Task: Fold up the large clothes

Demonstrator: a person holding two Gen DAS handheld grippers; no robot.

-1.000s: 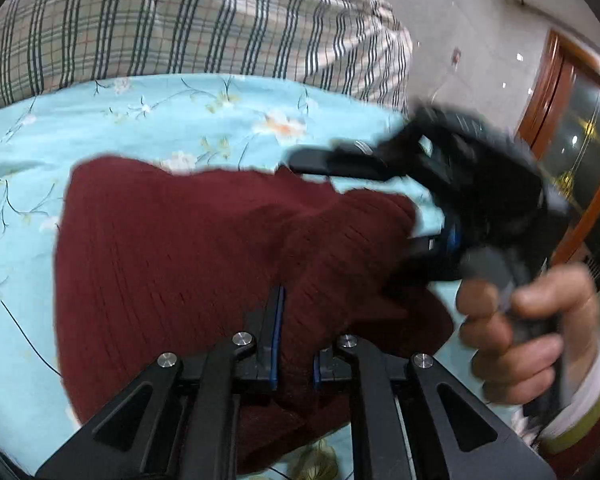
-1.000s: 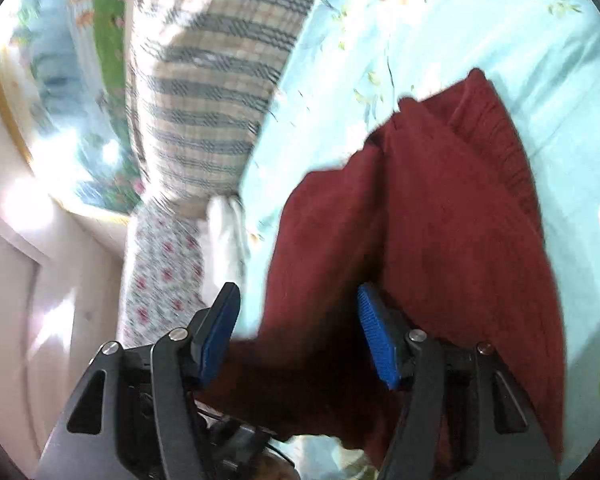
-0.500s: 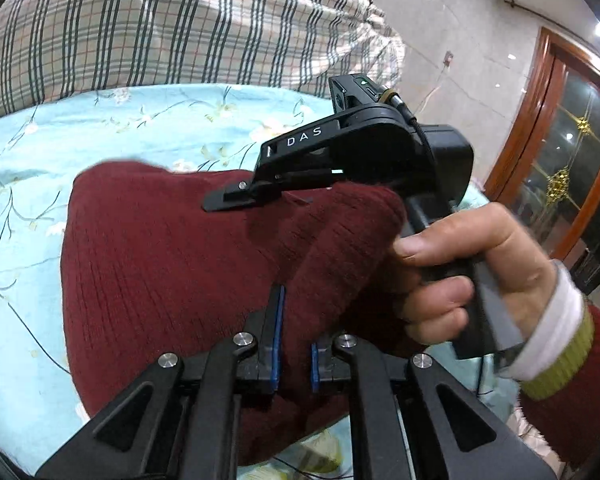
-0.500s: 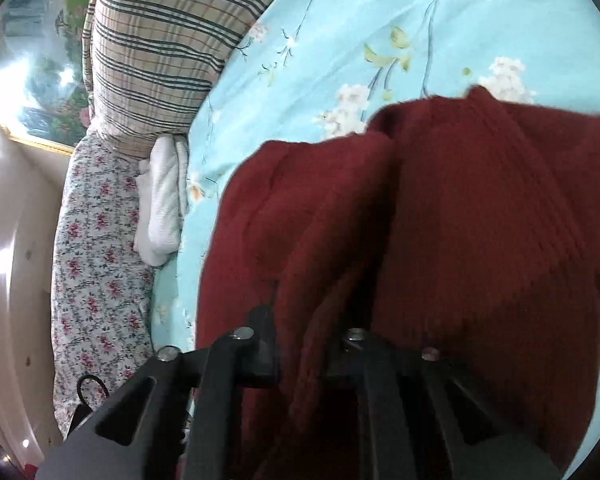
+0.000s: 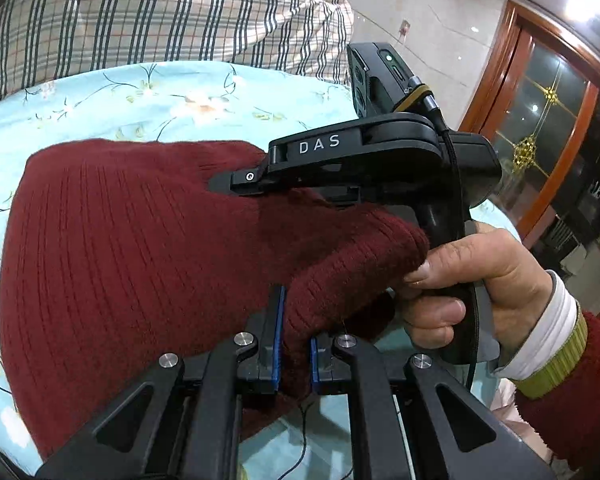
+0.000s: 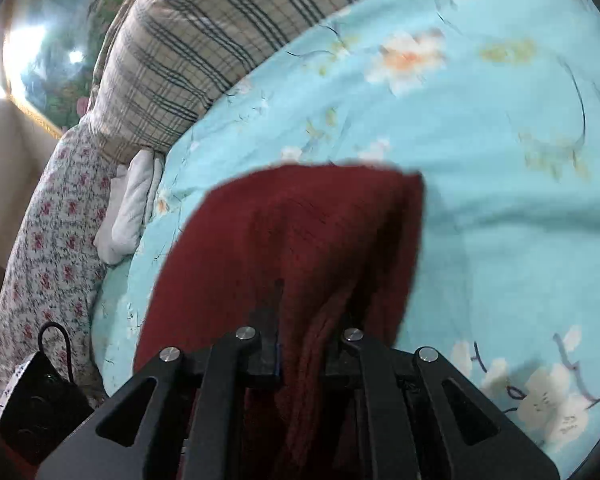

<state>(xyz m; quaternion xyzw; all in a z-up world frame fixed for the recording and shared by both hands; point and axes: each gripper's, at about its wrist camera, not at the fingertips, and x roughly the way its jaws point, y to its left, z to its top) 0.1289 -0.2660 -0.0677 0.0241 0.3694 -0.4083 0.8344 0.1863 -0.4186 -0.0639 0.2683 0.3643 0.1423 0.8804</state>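
A dark red ribbed knit sweater (image 5: 132, 248) lies partly folded on a light blue flowered bedsheet (image 5: 148, 100). My left gripper (image 5: 295, 332) is shut on a thick fold of the sweater near its edge. In the left wrist view the right gripper's black body marked DAS (image 5: 364, 160) sits just above the sweater on the right, held by a hand. In the right wrist view the right gripper (image 6: 304, 344) is shut on a bunched fold of the sweater (image 6: 300, 240), which hangs forward onto the sheet (image 6: 500, 160).
A plaid quilt (image 5: 160, 16) is piled at the far side of the bed. A floral pillow (image 6: 48, 240) and a white folded cloth (image 6: 132, 208) lie at the left in the right wrist view. A wooden glass door (image 5: 540, 120) stands at the right.
The right gripper, open a second ago, has shut on the sweater and swung round beside the left gripper. The left gripper has kept its hold on the fold.
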